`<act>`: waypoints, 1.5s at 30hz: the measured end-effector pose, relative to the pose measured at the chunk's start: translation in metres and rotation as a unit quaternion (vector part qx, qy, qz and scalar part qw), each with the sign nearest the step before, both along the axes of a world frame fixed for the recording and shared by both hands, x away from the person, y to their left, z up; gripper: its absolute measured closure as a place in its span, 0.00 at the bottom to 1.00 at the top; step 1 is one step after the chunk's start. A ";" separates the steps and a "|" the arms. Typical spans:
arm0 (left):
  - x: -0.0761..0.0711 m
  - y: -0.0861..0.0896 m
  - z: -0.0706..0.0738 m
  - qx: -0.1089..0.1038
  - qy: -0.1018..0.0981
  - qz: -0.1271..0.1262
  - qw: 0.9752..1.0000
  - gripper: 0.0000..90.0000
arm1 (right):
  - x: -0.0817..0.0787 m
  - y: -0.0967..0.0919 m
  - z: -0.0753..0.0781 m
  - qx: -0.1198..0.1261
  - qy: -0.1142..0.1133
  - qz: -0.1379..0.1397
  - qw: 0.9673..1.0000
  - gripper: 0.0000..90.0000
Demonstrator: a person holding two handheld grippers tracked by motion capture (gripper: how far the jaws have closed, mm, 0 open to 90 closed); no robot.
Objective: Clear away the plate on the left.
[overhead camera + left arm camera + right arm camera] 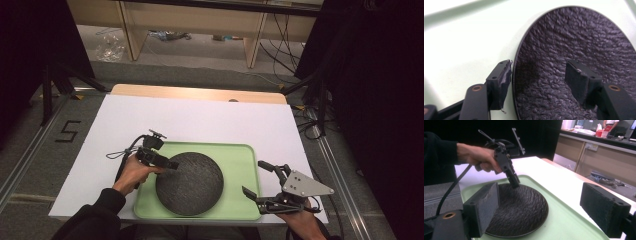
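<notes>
plate (189,183): laid flat at tray (243,161) centre, rim straddled by l gripper (169,163), jaws apart, no clamp yet.
r gripper (256,181): parked at tray's right edge, jaws wide, nothing held.

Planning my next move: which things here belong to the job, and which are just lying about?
In the job:
- black plate
- green tray under it
- left gripper, open astride the plate's rim
- right gripper, open beside the tray

Lying about:
- cables on the floor
- clutter under the bench

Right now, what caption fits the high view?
Left claw open at dark plate's rim on green tray.
</notes>
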State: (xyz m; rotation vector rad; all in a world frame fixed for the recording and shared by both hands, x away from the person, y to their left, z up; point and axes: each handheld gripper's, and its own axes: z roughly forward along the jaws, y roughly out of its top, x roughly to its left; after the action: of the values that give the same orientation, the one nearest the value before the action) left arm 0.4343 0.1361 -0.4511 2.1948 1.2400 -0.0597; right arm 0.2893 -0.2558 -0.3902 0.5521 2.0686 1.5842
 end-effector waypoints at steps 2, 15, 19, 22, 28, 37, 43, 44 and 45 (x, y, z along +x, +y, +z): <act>-0.003 0.003 0.005 -0.009 -0.014 0.008 1.000 0.40 | 0.000 -0.001 0.000 -0.004 0.002 0.002 1.000 0.18; -0.019 0.011 0.026 -0.047 -0.078 0.019 0.996 0.32 | 0.000 0.000 0.000 -0.001 0.001 0.000 1.000 0.18; -0.025 0.012 0.031 -0.048 -0.106 0.027 0.993 0.30 | 0.000 0.000 0.000 0.001 0.001 -0.001 1.000 0.18; -0.030 0.014 0.036 -0.053 -0.125 0.025 0.990 0.30 | 0.000 0.000 0.000 0.004 -0.001 0.002 1.000 0.18; -0.040 0.019 0.044 -0.061 -0.153 0.026 0.986 0.28 | 0.000 0.000 0.000 0.002 -0.002 -0.003 1.000 0.18; -0.055 0.029 0.051 -0.080 -0.180 0.032 0.980 0.24 | 0.000 0.000 0.000 -0.001 0.001 -0.001 1.000 0.18; -0.063 0.032 0.052 -0.089 -0.191 0.036 0.977 0.24 | 0.000 0.000 0.000 -0.001 0.001 0.001 1.000 0.18; -0.065 0.032 0.052 -0.090 -0.195 0.038 0.976 0.24 | 0.000 0.000 0.000 0.000 0.000 0.001 1.000 0.18; -0.066 0.032 0.053 -0.094 -0.196 0.042 0.975 0.24 | 0.000 0.000 0.000 0.000 0.001 0.001 1.000 0.18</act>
State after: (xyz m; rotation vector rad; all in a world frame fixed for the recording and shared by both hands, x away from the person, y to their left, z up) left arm 0.3685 0.1677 -0.3985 1.8749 1.0535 0.2684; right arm 0.2892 -0.2556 -0.3899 0.5521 2.0707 1.5850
